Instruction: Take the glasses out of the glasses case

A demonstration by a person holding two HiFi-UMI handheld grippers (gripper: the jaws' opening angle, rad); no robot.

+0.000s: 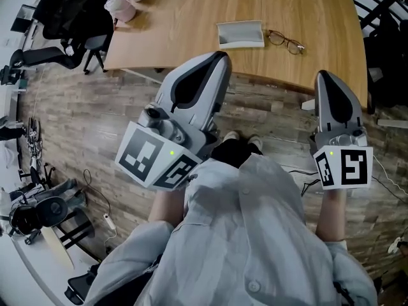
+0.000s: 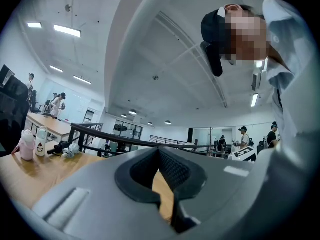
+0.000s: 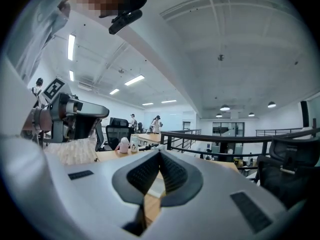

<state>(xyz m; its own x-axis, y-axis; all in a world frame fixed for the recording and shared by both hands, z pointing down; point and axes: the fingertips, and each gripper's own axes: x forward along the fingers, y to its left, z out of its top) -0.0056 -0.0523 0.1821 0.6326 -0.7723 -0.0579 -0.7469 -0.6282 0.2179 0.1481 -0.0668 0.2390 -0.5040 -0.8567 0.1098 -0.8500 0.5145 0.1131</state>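
On the wooden table (image 1: 191,18), an open pale grey glasses case (image 1: 240,34) lies near the front edge. The thin-framed glasses (image 1: 285,41) lie on the wood just right of it, outside the case. My left gripper (image 1: 220,57) is held close to the body, short of the table edge, its jaws shut with nothing in them. My right gripper (image 1: 322,75) hangs likewise at the right, shut and empty. In the left gripper view the tips (image 2: 159,151) meet over a strip of wood. The right gripper view shows its tips (image 3: 160,153) together, with the case's pale edge behind them.
A pink bottle (image 1: 121,8) and small items stand at the table's far left. A black office chair (image 1: 70,21) stands left of the table. Cables and gear (image 1: 38,209) lie on the plank floor at the left. People stand far off in the room.
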